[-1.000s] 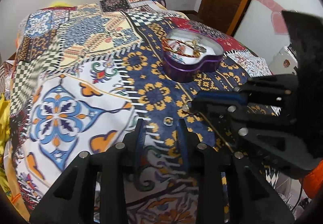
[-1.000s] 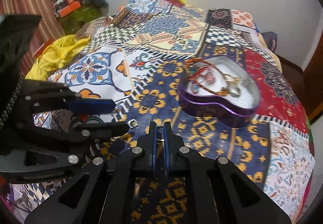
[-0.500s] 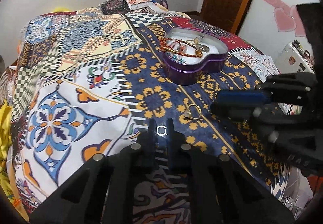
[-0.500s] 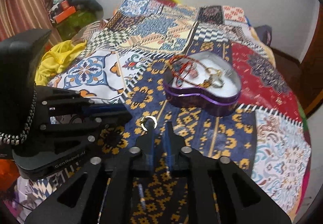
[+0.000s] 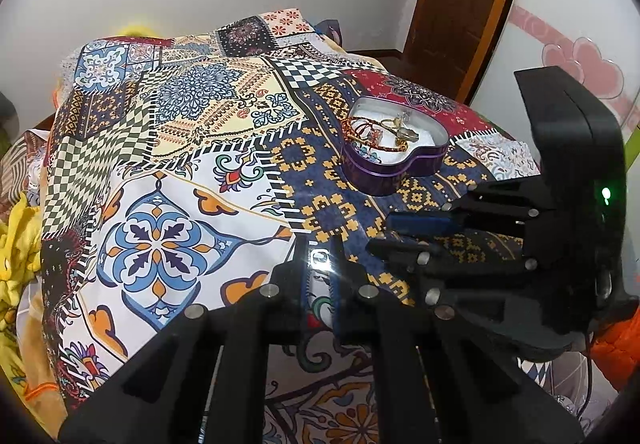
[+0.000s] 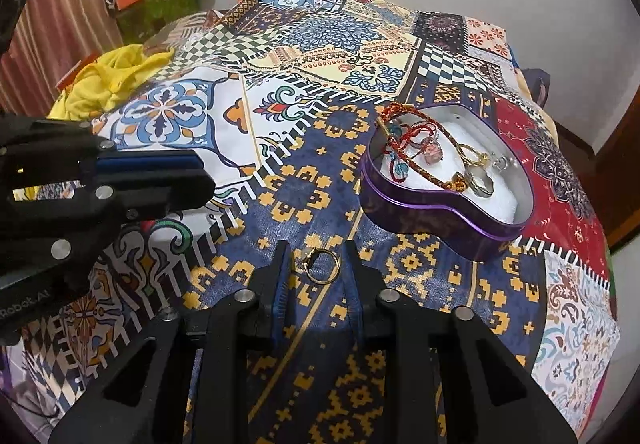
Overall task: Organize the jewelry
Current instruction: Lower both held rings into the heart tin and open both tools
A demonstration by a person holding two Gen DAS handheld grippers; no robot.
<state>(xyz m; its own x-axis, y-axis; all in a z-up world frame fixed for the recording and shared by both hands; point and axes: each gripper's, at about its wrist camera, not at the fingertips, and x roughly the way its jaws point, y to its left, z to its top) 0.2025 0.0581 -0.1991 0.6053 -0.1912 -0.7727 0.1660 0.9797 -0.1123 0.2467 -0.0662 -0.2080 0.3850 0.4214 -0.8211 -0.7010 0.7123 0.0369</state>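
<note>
Right wrist: gold ring (image 6: 322, 266) between claw (image 6: 317, 260) tips.

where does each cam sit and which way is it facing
Left wrist: on the left gripper, angled down at the patchwork bedspread; own fingers pinch a silver ring; right gripper alongside.
Right wrist: on the right gripper, same downward tilt; gold ring between its fingers.
Shared: heart-shaped tin, bedspread.
</note>
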